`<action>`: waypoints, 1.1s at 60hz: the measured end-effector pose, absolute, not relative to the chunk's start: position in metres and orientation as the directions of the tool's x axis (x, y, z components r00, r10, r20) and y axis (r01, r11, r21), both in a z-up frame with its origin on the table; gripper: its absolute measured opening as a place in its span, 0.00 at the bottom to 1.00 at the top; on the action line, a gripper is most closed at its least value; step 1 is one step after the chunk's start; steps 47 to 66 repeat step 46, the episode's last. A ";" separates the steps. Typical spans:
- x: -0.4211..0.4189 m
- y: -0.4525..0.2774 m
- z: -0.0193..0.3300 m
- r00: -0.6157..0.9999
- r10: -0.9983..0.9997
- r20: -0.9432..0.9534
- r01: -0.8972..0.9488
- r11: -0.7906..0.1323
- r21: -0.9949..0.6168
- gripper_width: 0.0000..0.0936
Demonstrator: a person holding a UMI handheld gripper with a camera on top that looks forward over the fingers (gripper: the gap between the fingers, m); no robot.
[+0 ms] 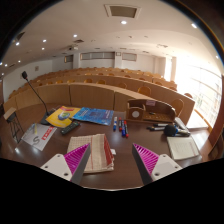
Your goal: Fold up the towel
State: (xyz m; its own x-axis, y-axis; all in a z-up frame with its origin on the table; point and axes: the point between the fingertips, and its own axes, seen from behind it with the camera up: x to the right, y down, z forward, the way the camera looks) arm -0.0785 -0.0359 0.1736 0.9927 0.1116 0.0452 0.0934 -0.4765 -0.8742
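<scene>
A folded towel [97, 152], beige with a reddish edge, lies on the dark wooden table [120, 165] just ahead of my left finger, partly between the fingers. My gripper [112, 160] is open and empty, held above the table. The pink pad of the left finger [78, 157] sits beside the towel's left edge. The right finger [146, 158] stands apart from the towel with bare table between them.
Beyond the towel lie blue and yellow papers [80, 116], a printed sheet [38, 136] at the left, several pens [121, 127], a wooden box [150, 110], a dark object [177, 129] and a white sheet [183, 148] at the right. Rows of lecture-hall benches [100, 90] rise behind.
</scene>
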 end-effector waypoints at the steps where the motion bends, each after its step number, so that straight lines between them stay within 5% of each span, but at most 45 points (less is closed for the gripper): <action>1: -0.079 -0.042 0.176 0.993 0.111 0.042 0.091 -0.478 -0.874 0.91; 40: -0.162 -0.289 0.219 0.996 -0.021 0.091 0.070 -0.476 -0.876 0.91; 66: -0.175 -0.309 0.224 0.995 -0.026 0.098 0.074 -0.471 -0.879 0.90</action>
